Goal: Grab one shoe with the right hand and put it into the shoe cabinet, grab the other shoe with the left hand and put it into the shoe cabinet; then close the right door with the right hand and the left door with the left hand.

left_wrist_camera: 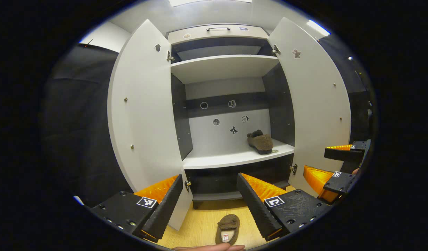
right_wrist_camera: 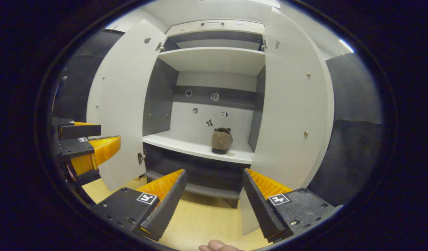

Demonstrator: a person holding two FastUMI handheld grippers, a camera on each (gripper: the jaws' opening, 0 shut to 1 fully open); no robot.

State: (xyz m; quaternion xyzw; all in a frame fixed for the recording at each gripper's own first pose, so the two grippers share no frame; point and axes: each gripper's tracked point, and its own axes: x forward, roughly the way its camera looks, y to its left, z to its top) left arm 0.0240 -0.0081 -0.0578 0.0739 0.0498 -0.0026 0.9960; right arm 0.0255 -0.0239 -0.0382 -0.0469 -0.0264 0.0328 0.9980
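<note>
Both hand-held grippers, left (left_wrist_camera: 209, 202) and right (right_wrist_camera: 214, 200), gaped empty; one slipper (left_wrist_camera: 259, 141) sat shelved between open cabinet doors (left_wrist_camera: 140, 115), another slipper (left_wrist_camera: 228, 228) on the floor (left_wrist_camera: 200, 223).

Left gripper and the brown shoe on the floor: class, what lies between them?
In the left gripper view, only bare wooden floor separates the open left gripper from the brown shoe.
</note>
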